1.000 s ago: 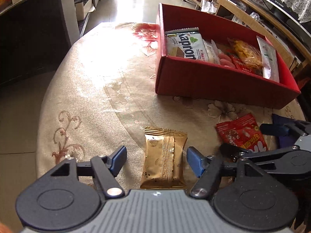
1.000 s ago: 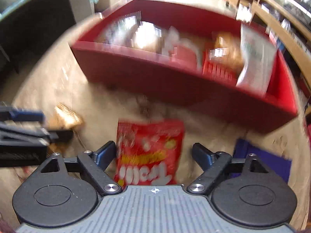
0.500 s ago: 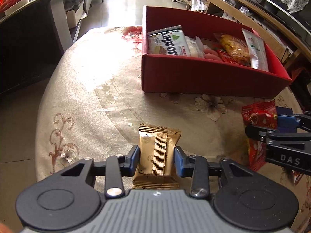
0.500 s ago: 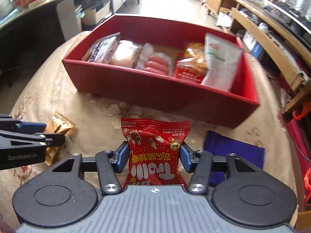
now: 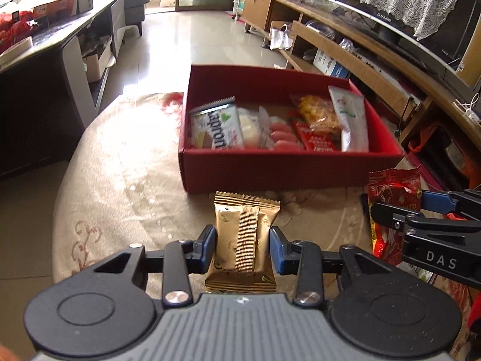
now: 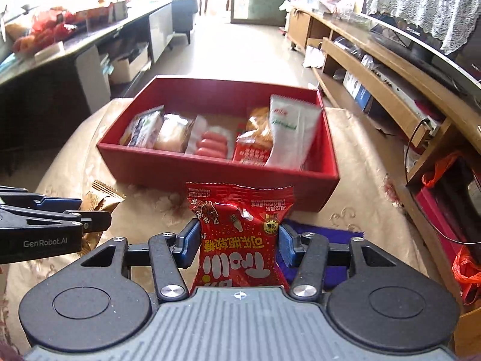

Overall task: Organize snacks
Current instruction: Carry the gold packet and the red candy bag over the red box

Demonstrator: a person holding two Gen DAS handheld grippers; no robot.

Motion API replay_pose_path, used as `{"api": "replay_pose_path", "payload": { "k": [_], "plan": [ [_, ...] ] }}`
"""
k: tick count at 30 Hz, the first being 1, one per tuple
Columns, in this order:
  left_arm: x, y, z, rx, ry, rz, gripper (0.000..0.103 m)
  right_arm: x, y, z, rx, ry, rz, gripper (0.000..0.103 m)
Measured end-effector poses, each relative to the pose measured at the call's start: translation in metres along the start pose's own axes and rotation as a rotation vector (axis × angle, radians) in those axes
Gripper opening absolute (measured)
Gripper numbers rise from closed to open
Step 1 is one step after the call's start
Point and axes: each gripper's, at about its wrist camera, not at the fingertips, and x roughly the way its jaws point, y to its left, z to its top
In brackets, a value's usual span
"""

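We see our left claw [image 5: 243, 244] clamped on a crinkly gold foil packet [image 5: 244, 242], our right claw [image 6: 239, 242] pinching a glossy red pouch [image 6: 239, 237], both above the brocade-covered bench [image 5: 120, 180], before the rectangular red cardboard box [image 6: 216, 168].

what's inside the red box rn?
Red box holds a row of packets: a white wafer pack, a pale bun, pink sausages, a red sachet, an orange snack bag, a white pouch. Anything beneath them is covered.

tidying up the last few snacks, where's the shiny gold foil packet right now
In the left wrist view the gold foil packet is clamped in the left gripper, just short of the red cardboard box, with the red snack bag on its right.
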Motion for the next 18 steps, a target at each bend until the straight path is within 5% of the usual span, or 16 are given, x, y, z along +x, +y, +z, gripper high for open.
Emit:
{"api": "replay_pose_path", "payload": {
  "k": [18],
  "plan": [
    [0.009,-0.024,0.029,0.066,-0.055,0.031,0.033,0.005,-0.009,0.025,0.007,-0.071,-0.024,0.060]
  ]
}}
